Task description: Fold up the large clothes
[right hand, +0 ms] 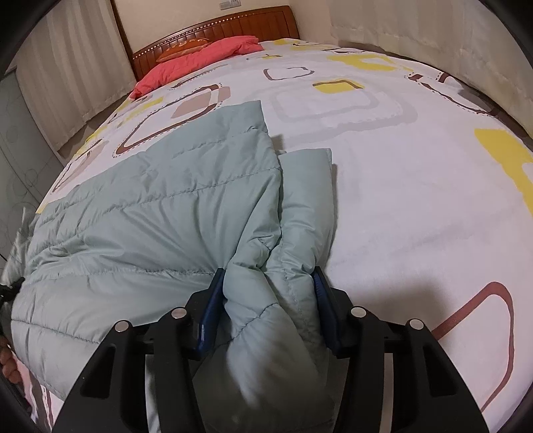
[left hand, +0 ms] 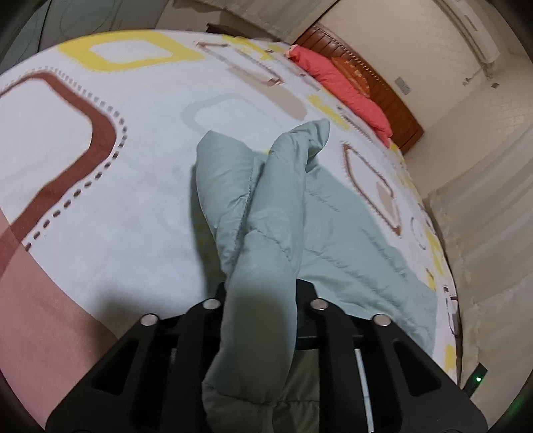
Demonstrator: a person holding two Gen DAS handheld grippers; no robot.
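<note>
Two tools: both were in view, each clamped on the same pale green quilted puffer jacket (right hand: 150,213).
Left tool (left hand: 261,289): its black fingers (left hand: 308,293) pinched a thick roll of the jacket's padded fabric, which filled the gap between them and ran forward and up from the grip.
Right tool (right hand: 266,283): its blue-padded fingers (right hand: 213,299) squeezed a bunched fold of the jacket, the gathered cloth bulging out between the pads.
Jacket near the left tool: the gripped fabric rose off the bed as a twisted, folded-over strip, its far end drooping back down (left hand: 299,140); a flatter quilted panel (left hand: 349,239) lay on the bed to the right of it.
Jacket near the right tool: the main body spread to the left over the bedspread, with stitched horizontal quilting lines; a narrower sleeve-like piece (right hand: 306,186) lay just beside its right edge, reaching forward from the grip.
Bed: a white bedspread printed with yellow, brown and grey rounded squares (right hand: 399,200) carried the jacket, which sat toward the near edge.
Far end of bed: a coral-red quilted cover (right hand: 200,60) lay bunched against a carved brown wooden headboard (right hand: 233,26).
Room beyond: pale curtains (right hand: 66,83) hung by the bed, and cream walls stood behind the headboard.
</note>
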